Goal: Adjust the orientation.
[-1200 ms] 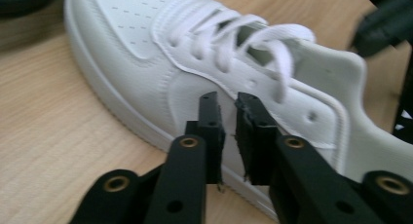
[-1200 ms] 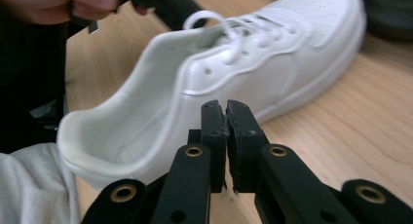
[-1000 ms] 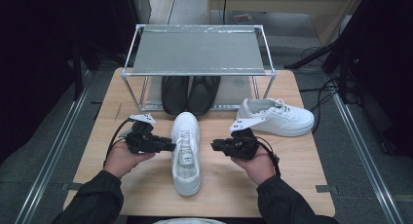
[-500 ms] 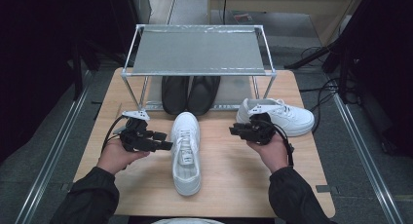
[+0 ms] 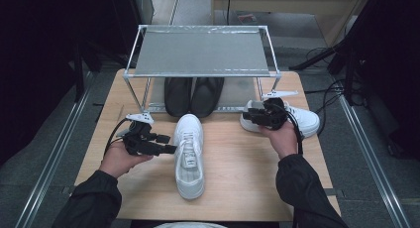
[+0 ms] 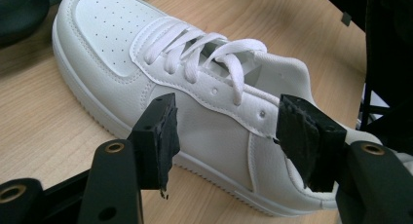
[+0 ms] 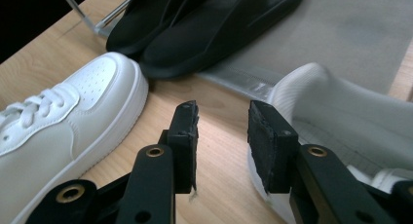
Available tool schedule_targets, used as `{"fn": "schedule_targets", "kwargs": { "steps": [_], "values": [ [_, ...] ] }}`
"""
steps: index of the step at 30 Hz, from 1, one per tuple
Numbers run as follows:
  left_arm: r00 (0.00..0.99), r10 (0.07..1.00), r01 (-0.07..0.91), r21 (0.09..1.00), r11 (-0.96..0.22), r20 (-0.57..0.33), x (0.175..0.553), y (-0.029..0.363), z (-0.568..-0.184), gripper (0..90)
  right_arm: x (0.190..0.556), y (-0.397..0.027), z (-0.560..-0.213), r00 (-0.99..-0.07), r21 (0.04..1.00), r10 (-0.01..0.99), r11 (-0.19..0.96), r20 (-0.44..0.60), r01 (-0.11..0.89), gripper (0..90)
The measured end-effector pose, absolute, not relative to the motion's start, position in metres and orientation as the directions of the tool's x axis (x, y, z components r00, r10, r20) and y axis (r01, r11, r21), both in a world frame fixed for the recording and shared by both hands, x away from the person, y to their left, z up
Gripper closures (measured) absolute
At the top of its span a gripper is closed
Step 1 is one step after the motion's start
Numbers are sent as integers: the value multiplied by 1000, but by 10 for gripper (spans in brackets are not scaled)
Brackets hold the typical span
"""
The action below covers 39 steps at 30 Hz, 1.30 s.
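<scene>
The right gripper [image 5: 253, 116] has shifted to the far sneaker [image 5: 303, 120], fingers opening, empty; the left gripper [image 5: 168, 148], just released, flanks the near sneaker [image 5: 189, 153], toe pointing away.

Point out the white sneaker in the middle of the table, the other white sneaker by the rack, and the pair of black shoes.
middle white sneaker [image 5: 189, 156], high view, on its laces.
second white sneaker [image 5: 307, 120], high view, on its toe end.
black shoes [image 5: 193, 95], high view, where the two meet, under the rack's shelf.
</scene>
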<state>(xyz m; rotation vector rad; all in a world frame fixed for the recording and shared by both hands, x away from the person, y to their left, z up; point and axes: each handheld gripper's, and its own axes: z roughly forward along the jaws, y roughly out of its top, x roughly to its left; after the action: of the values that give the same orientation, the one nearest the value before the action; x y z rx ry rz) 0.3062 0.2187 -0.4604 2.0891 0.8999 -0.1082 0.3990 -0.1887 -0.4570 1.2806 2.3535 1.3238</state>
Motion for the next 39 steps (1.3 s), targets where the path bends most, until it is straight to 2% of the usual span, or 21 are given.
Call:
{"fn": "schedule_targets", "kwargs": {
  "steps": [4, 9, 17, 23, 33, 36, 39],
  "values": [
    [738, 566, 632, 672, -387, -368, 304, 221, -460, 411, 405, -187, -457, -616, 757, 737, 226, 279, 613, 653],
    [735, 570, 634, 669, -388, -367, 300, 223, -461, 406, 406, -181, -455, -620, 763, 744, 245, 246, 598, 650],
    [725, 579, 643, 665, -379, -372, 295, 227, -462, 409, 408, -199, -447, -598, 759, 765, 237, 239, 606, 650],
    [725, 573, 644, 671, -369, -381, 294, 228, -464, 409, 412, -198, -466, -591, 711, 772, 280, 233, 645, 634],
    [721, 575, 645, 680, -350, -387, 295, 231, -463, 409, 423, -185, -486, -558, 682, 790, 263, 253, 682, 650],
    [709, 595, 644, 691, -327, -379, 297, 233, -462, 418, 425, -186, -489, -560, 691, 789, 259, 251, 675, 679],
    [697, 605, 644, 708, -291, -386, 297, 237, -459, 431, 425, -182, -494, -585, 690, 783, 303, 213, 657, 729]
  ]
}}
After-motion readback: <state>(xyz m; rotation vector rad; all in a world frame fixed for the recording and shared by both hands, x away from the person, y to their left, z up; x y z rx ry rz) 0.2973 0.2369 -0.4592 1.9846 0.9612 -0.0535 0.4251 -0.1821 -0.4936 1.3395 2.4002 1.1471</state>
